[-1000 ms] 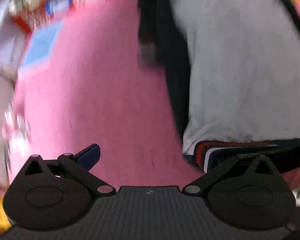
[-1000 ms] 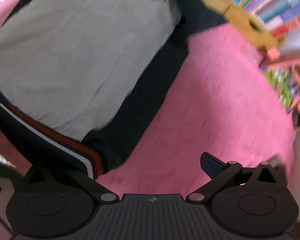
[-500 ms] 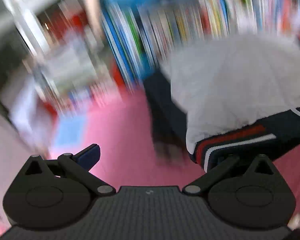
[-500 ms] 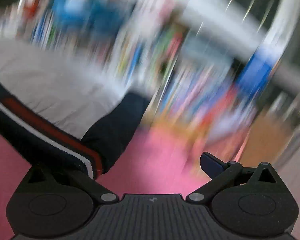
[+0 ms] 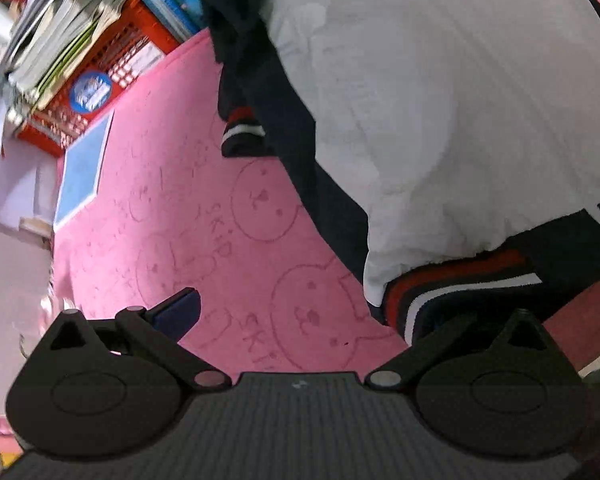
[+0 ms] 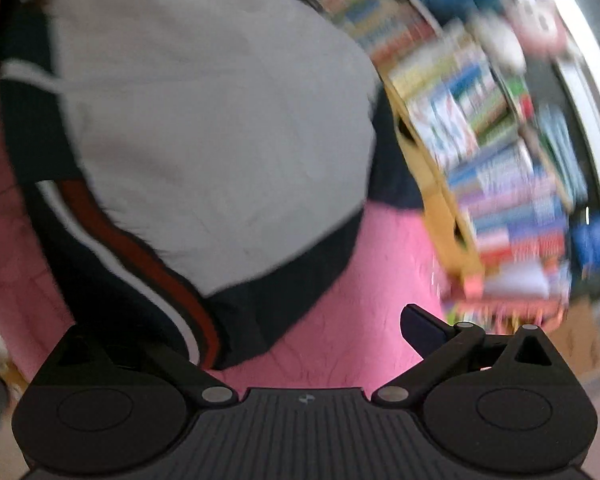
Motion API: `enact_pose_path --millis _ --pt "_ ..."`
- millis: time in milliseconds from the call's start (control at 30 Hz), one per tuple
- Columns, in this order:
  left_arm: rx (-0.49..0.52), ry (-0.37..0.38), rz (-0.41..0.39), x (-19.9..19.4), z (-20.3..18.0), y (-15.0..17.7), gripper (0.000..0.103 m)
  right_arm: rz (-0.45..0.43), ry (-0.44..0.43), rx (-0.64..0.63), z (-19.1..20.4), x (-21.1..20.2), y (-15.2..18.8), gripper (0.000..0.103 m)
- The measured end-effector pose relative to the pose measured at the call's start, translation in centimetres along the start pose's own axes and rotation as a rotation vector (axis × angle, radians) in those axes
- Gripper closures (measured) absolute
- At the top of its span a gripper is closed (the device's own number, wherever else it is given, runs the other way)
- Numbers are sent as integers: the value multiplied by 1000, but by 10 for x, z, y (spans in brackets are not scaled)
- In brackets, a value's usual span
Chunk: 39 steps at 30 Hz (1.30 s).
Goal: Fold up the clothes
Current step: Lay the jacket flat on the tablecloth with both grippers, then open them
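Both grippers wide apart, grip unclear (hem hides one finger each); left view alone shows jacket (image 5: pixel 440 120) cuff (image 5: pixel 242 132).

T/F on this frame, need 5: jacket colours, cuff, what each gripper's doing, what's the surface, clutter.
1. The jacket has a grey body with navy sleeves. True.
2. The cuff lying on the blanket is plain yellow. False: it is navy with red and white stripes.
3. The left gripper has both fingers clear of the hem. False: its right finger is hidden under the striped hem; only the left finger shows free.
4. The blanket is pink with bear faces. True.
5. A red crate of papers sits past the blanket's edge. True.
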State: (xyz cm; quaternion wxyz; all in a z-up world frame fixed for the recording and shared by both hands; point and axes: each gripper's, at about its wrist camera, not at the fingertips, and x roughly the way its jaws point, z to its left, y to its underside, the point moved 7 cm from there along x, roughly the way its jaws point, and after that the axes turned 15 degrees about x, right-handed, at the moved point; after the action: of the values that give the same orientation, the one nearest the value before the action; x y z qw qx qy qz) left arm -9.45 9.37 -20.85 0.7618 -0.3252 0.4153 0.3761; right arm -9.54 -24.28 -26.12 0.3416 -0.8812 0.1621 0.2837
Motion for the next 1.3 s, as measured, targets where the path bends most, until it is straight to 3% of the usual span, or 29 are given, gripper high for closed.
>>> enact_pose_path --millis 233,300,367,433,467,667,800,933,1100,1200,1300 --pt "9 -18 6 -1 -10 8 0 -131 -113 -152 37 -23 -15 4" --pt "2 -19 7 -2 -10 9 0 -128 -142 -151 44 -22 -22 19" --pt "-6 -17 5 -2 -9 10 0 -101 -182 -136 48 -19 -25 57" --pt "-7 -17 5 -2 -8 11 0 -63 -216 -97 47 -18 -27 80" --pt "-5 -18 5 -2 -7 12 0 -49 -225 -73 45 -20 -28 84" --pt "7 -1 -11 -6 -9 14 0 25 -133 113 -10 -31 -11 85" --pt "28 108 -48 -17 -20 12 0 153 -80 175 -33 -20 26 85" --pt "119 34 -95 -37 -24 14 0 123 -44 291 -52 -41 20 84" --pt "134 128 -6 -14 -40 21 0 250 -121 240 -26 -27 52 80" --pt "139 153 17 -11 -42 21 0 265 -135 223 -18 -23 54 79" --pt "120 225 12 -20 -35 17 0 284 -150 246 -18 -20 56 71"
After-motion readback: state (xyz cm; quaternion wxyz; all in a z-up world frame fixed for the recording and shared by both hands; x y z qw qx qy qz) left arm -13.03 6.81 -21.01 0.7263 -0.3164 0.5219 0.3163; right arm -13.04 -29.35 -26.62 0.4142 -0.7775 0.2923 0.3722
